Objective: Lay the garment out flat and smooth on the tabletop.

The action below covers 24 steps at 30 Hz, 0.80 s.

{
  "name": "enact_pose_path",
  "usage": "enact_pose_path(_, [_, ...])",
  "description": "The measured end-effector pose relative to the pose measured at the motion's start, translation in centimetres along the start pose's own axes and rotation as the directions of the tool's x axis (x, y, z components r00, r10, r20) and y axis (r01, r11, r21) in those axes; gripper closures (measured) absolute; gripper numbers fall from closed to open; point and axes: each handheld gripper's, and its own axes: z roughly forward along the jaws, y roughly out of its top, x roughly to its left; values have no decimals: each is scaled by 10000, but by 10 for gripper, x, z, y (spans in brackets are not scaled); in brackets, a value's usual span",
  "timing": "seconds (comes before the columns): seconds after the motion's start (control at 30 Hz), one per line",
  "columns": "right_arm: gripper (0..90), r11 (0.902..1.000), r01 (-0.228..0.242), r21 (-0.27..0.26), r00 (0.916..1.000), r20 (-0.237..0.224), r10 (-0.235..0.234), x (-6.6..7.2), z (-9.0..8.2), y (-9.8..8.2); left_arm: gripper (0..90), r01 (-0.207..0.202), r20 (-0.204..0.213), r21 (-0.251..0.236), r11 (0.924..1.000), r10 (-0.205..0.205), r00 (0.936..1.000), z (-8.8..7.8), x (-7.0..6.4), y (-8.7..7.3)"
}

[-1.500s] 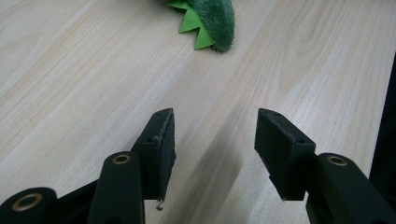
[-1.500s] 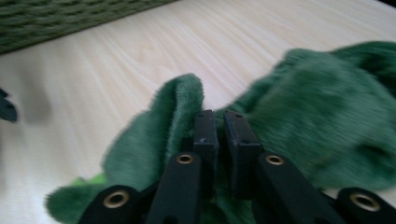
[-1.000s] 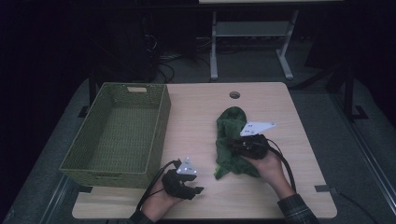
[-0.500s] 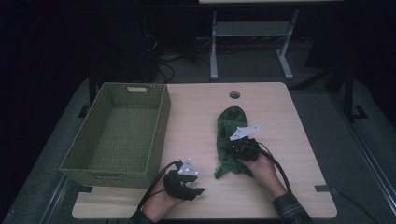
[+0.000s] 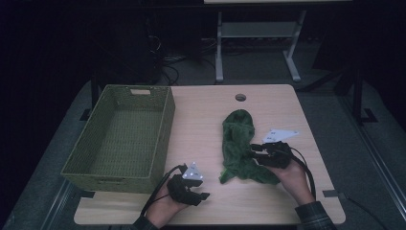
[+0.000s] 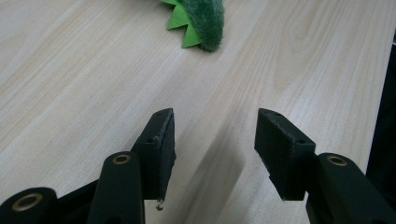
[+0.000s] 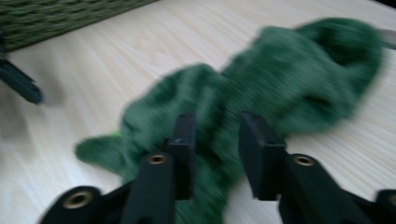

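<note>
A green plush toy [image 5: 238, 143] with bright green felt spikes [image 6: 184, 23] lies stretched out on the wooden table, right of the middle. My right gripper [image 5: 253, 152] lies level at the toy's right side and points left into it. Its jaws have just been opening, and in the right gripper view the gripper [image 7: 217, 126] stands open with the green fabric [image 7: 280, 79] under and beyond the gap. My left gripper [image 5: 205, 194] rests near the front edge; in its own view it is open [image 6: 215, 123] over bare wood, short of the toy's tail.
A woven green basket [image 5: 165, 127] with nothing in it stands on the table's left half, close to the left hand. A round cable hole [image 5: 240, 97] sits at the back of the table [image 5: 201, 115]. A metal stand [image 5: 253, 33] is on the floor behind.
The right gripper slid a little left along the toy, then drew back right, and its jaws have parted from the fabric. The left gripper has stayed where it was.
</note>
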Motion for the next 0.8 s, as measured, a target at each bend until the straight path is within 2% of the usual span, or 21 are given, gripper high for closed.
enact_pose_path(0.03, [610, 10000, -29, -45, 9995, 318, 31, -3, -5, -6, 473, 8, 7, 3, 10000, -8, 10000, 0, 0, 0])
enact_pose_path(0.17, [518, 9991, -411, 124, 9932, 1091, 395, -16, -18, -24, 473, 26, 31, -8, 10000, -26, 10000, 1, 0, 0])
enact_pose_path(0.2, [497, 9982, -576, 162, 9916, 1165, 554, -19, -19, -28, 473, 60, 43, -28, 10000, -60, 10000, 1, -1, 0])
enact_pose_path(0.4, [378, 9917, -1205, 441, 9702, 2166, 1083, -35, -29, -64, 473, -7, 47, -98, 10000, 7, 10000, 1, 0, 2])
enact_pose_path(0.43, [378, 9917, -1205, 441, 9702, 2166, 1083, -35, -29, -64, 473, -17, 61, -103, 9999, 17, 10000, 1, 0, 3])
enact_pose_path(0.47, [355, 9890, -1403, 467, 9640, 2343, 1257, -41, -32, -74, 473, 1, 90, -199, 9998, 1, 10000, 2, -1, 5])
enact_pose_path(0.57, [328, 9880, -1492, 394, 9574, 2556, 1344, -46, -35, -83, 473, -93, 264, -323, 9994, 102, 9996, 3, -1, 9])
enact_pose_path(0.6, [313, 9854, -1663, 362, 9534, 2609, 1514, -50, -34, -87, 473, 17, 276, -427, 9991, -5, 9996, 4, -2, 10])
enact_pose_path(0.63, [306, 9850, -1687, 356, 9525, 2629, 1537, -50, -35, -88, 473, -164, 281, -340, 9993, 173, 9995, 3, -1, 11])
enact_pose_path(0.73, [277, 9810, -1899, 400, 9451, 2780, 1716, -54, -32, -94, 473, -177, 333, -521, 9985, 195, 9993, 5, -4, 17])
enact_pose_path(0.8, [257, 9796, -1970, 392, 9402, 2908, 1774, -56, -30, -98, 473, -330, 425, -580, 9978, 355, 9985, 6, -5, 22])
